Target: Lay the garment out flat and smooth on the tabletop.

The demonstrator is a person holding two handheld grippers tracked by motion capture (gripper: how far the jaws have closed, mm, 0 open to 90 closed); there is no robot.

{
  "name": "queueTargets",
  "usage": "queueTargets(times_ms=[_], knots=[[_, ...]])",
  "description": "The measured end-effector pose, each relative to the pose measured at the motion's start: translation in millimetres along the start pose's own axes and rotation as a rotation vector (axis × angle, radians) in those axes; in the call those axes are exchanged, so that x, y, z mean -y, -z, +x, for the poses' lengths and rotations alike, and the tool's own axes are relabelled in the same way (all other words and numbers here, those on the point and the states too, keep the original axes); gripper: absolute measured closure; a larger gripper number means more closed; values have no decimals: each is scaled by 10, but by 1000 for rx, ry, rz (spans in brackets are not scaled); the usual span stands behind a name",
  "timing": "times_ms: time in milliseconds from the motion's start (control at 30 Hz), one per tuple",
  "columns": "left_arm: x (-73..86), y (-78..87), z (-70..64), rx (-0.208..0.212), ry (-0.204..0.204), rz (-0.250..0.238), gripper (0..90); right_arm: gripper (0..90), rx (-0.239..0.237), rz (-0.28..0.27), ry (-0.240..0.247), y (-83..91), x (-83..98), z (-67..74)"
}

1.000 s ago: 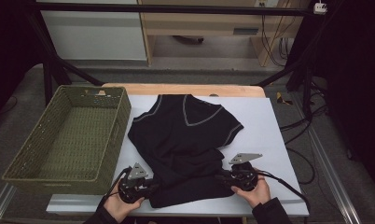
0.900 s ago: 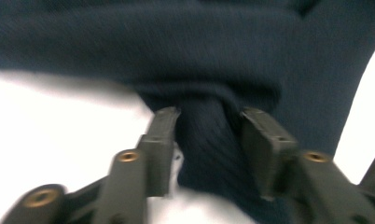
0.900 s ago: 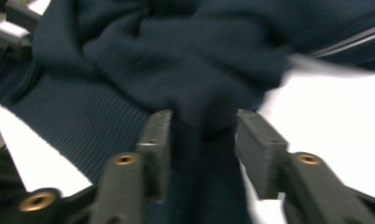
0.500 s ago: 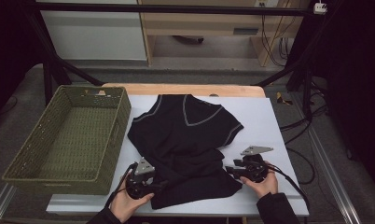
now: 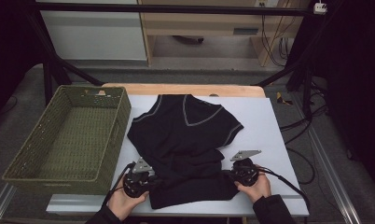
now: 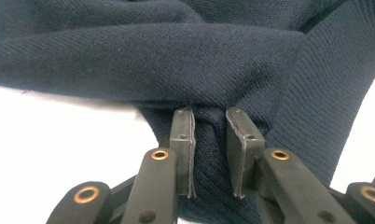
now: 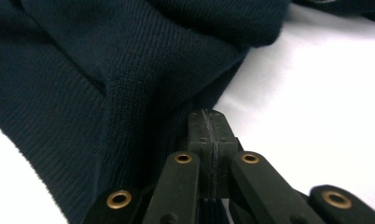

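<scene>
Ribbed navy knit sweater (image 6: 251, 65) is bunched between the closing left gripper (image 6: 210, 122) pads; right gripper (image 7: 209, 122) is clamped on its hem.

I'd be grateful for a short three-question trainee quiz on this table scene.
1. True or false: the dark sweater lies inside the green basket.
2. The sweater's neckline is: A round, B V-shaped, C collared.
3. In the high view, on which side of the sweater does the basket stand?
Key: 1 false, it lies on the table beside the basket; 2 B; 3 left.
</scene>
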State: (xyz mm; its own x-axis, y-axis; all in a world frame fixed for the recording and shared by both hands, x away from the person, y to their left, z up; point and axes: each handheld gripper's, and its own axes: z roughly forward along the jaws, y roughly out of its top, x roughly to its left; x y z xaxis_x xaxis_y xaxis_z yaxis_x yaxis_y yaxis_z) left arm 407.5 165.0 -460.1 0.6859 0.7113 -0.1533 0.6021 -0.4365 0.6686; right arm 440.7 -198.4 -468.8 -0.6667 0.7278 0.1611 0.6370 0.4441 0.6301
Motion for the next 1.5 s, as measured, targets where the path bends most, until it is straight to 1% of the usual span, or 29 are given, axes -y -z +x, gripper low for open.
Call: queueTargets(times_ms=[67,167,267,333,367,400,433,500,533,600,633,700,767,800,833,867,900,933,967,1000,1067,1200,1233,1300,1333,1400,1433,1467,1500], knots=[[15,41,12,6,3,-7,742,900,4,-5,-13,66,-7,-11],[34,116,38,9,7,-23,742,900,42,-23,-14,184,-3,-44],[53,181,99,-10,14,-29,745,900,80,-33,-30,275,27,-113],[71,207,152,-28,25,-35,726,900,75,-47,-42,300,61,-159],[78,216,174,-33,32,-43,705,900,63,-58,-46,300,78,-166],[80,217,182,-32,40,-48,694,865,46,-74,-48,285,91,-163],[76,211,176,-26,36,-49,683,773,30,-90,-47,254,95,-154],[72,185,132,-27,13,-36,673,664,3,-115,-10,174,93,-117],[73,174,114,-33,6,-30,671,628,-6,-124,-1,141,87,-89],[73,159,104,-49,-2,-17,670,606,-14,-125,14,90,71,-37],[75,153,111,-49,6,-15,671,590,-20,-130,21,65,62,-16],[76,146,131,-43,18,-1,689,591,-44,-122,20,3,54,27],[71,148,140,-47,25,20,736,613,-61,-87,30,-77,54,73],[66,152,140,-55,26,29,760,635,-54,-74,48,-103,59,100],[61,158,142,-63,25,35,776,661,-34,-71,66,-102,53,122],[57,170,144,-69,28,40,789,739,-27,-58,60,-94,42,135],[56,180,147,-74,30,41,800,784,-25,-49,44,-88,38,134],[57,194,150,-77,35,37,805,817,-24,-41,25,-76,34,131],[58,211,157,-79,37,36,809,832,-21,-34,25,-51,25,127],[60,228,161,-81,43,33,811,838,-5,-26,23,-9,11,115],[67,260,165,-83,47,25,813,842,26,-33,8,123,-6,79],[93,383,189,-91,50,2,813,843,99,-103,-35,472,66,-49],[116,413,197,-94,57,-4,813,843,107,-108,-48,554,106,-80],[172,451,211,-93,64,-3,813,842,101,-130,-82,655,211,-120],[200,455,213,-85,76,1,812,840,111,-128,-91,674,264,-132],[233,445,205,-100,64,15,809,830,97,-93,-112,624,352,-146],[242,433,205,-109,57,26,800,816,88,-79,-109,572,386,-148],[252,417,205,-118,56,33,782,791,81,-50,-108,515,401,-144],[260,401,208,-136,53,43,748,744,78,-26,-105,465,403,-144]])
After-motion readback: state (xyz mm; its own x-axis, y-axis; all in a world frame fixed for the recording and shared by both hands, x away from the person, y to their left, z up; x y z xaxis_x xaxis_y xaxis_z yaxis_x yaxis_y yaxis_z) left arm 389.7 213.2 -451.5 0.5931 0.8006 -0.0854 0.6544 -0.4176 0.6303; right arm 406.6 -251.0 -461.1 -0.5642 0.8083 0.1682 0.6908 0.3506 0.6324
